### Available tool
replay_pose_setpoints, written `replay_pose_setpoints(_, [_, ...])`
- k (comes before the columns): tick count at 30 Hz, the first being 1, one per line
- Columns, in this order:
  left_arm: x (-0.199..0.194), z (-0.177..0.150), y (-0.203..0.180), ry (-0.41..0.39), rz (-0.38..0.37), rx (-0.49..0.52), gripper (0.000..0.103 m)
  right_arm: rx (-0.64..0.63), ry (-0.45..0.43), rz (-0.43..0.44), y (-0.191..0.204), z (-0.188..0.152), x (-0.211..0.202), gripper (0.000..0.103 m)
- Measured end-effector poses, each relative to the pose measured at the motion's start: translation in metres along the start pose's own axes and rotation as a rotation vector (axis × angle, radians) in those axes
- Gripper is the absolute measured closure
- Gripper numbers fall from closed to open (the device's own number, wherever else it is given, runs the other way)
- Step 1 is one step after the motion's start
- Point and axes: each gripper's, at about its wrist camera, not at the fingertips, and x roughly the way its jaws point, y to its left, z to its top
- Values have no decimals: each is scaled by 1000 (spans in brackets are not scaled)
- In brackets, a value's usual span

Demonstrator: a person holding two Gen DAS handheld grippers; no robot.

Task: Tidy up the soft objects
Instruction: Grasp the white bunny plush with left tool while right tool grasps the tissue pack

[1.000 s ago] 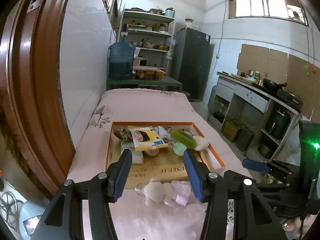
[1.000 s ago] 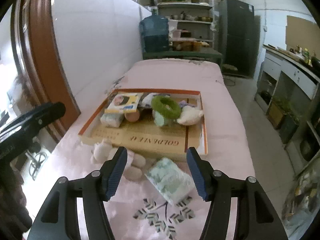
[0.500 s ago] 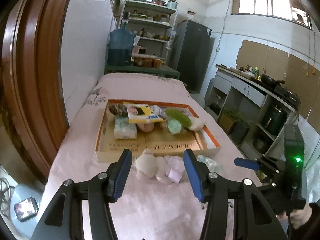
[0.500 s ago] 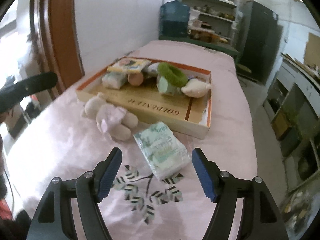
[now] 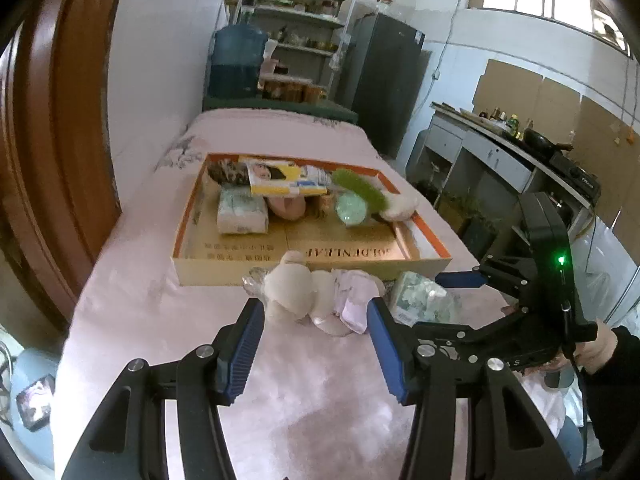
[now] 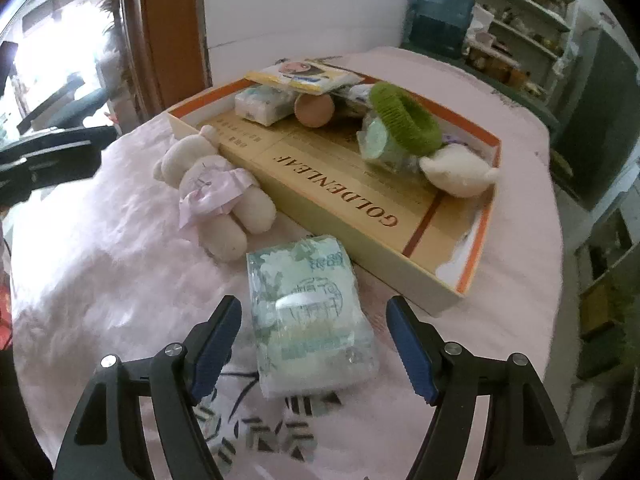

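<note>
A white plush bear in a pink dress lies on the pink cloth just in front of a shallow cardboard tray. A wrapped tissue pack lies beside it. My left gripper is open, its fingers either side of the bear and just short of it. My right gripper is open, straddling the tissue pack. The tray holds another tissue pack, a green ring, a white plush and a yellow packet.
The table is covered in pink cloth, with a white wall and a brown door frame on its left. A kitchen counter stands to the right and shelves and a water jug at the far end.
Both grippers have moved forward and down. The left has closed in on the bear, the right on the tissue pack. Both stay open.
</note>
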Motion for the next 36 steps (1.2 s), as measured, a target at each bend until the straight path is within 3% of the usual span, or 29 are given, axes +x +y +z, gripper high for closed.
replay_pose_setpoints(4, [14,-2,3,37,-13,-29,50,5,11,17,1,-1,11,30])
replay_pose_setpoints(6, [19,-3,6,48,-12,-42,50,15,26,16,2,-2,15,47])
replay_pose_setpoints(8, [25,-2,10,55,-10,-49,50,62,8,41,1,-4,13,52])
replay_pose_setpoints(15, [42,2,28,86,-24,-98,50,143,-10,-21,10,-9,11,53])
replay_pose_setpoints(25, [79,0,43,114,-140,-243,50,168,-31,-34,12,-11,12,52])
replay_pose_setpoints(31, [85,8,36,94,-153,-237,50,172,-39,-30,11,-12,13,52])
replay_pose_setpoints(36, [76,11,24,44,-146,-184,66,170,-42,-45,13,-12,12,53])
